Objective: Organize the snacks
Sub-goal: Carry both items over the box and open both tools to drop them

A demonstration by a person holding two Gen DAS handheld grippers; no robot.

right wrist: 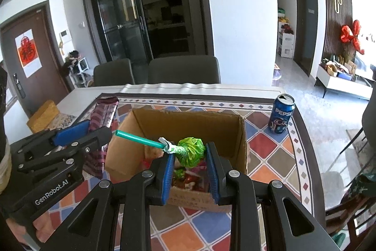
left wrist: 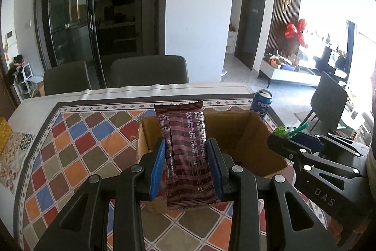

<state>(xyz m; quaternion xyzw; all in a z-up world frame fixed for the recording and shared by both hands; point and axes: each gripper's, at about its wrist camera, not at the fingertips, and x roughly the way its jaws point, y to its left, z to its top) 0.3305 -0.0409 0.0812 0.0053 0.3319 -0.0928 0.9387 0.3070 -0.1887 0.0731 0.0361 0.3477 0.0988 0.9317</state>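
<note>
My left gripper (left wrist: 186,152) is shut on a maroon striped snack bar wrapper (left wrist: 185,152), held upright over the near left rim of an open cardboard box (left wrist: 253,133). The bar also shows at the left of the right wrist view (right wrist: 103,114). My right gripper (right wrist: 190,154) is shut on a green-wrapped lollipop (right wrist: 190,151) with a teal stick (right wrist: 138,138) pointing left, held above the box (right wrist: 188,124). Several wrapped snacks (right wrist: 188,177) lie inside the box. The right gripper shows at the right of the left wrist view (left wrist: 312,157).
A blue Pepsi can (right wrist: 280,114) stands to the right of the box on the patterned tablecloth (right wrist: 265,145); it also shows in the left wrist view (left wrist: 260,105). A yellow box (right wrist: 43,115) sits at the table's left edge. Two dark chairs (right wrist: 183,69) stand beyond the table.
</note>
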